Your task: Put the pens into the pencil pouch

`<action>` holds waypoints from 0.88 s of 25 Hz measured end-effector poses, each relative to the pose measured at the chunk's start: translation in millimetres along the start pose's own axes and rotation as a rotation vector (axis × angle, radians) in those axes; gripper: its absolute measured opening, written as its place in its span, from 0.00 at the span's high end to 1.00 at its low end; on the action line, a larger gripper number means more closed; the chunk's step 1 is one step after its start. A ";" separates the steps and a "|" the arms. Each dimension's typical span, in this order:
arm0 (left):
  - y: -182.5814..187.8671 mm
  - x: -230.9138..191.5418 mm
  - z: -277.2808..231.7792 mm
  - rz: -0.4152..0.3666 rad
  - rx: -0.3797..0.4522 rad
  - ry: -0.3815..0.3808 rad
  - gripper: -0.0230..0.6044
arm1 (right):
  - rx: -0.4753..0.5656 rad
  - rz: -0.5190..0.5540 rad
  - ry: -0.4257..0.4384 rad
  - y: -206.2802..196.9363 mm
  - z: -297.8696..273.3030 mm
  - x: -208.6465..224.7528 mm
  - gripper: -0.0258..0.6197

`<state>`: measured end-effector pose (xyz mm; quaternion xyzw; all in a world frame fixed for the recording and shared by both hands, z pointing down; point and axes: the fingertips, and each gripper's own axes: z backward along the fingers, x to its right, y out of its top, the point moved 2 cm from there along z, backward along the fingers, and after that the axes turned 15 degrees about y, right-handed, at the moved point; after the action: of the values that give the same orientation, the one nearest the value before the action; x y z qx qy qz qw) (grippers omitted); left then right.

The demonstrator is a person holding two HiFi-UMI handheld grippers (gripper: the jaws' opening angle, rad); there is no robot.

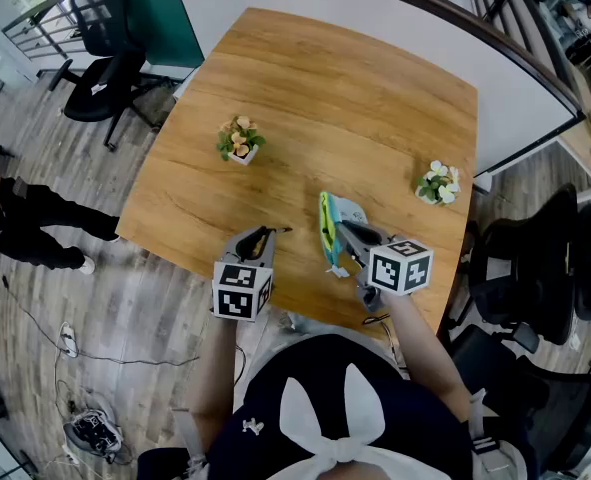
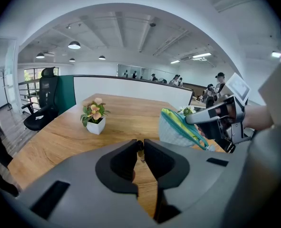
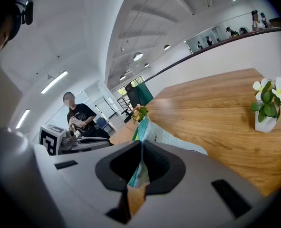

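Pouch (image 1: 331, 230), fabric, green zip, pinched by right gripper (image 3: 141, 147) fingers; left gripper (image 2: 140, 147) fingers clamp slim dark pen (image 1: 275, 232).

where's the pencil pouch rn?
Head view, right of centre near the table's near edge: pencil pouch pinched in the right gripper's jaws, left gripper just to its left.

Square wooden table (image 1: 345, 98), pink-flowered pot (image 1: 240, 140) at 9 o'clock of its centre, white-flowered pot (image 1: 438, 183) at 3 o'clock, both upright, well apart
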<state>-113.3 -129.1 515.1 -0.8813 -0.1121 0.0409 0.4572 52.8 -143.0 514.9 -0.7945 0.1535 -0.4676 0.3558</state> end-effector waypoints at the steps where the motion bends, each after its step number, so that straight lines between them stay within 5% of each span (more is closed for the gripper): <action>1: 2.6 0.1 1.4 0.004 0.007 -0.002 0.87 | 0.000 0.000 0.000 0.0 0.0 0.2 0.92; 16: 50.0 1.4 37.0 0.049 0.136 -0.025 0.87 | 0.004 -0.003 -0.003 -1.2 2.8 1.9 0.92; 22: 69.6 8.9 53.0 -0.016 0.200 -0.034 0.87 | 0.002 -0.005 -0.003 -3.0 2.1 2.6 0.92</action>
<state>-102.7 -123.5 428.0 -0.8297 -0.1221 0.0632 0.5411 55.8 -141.5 518.1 -0.7952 0.1505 -0.4674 0.3557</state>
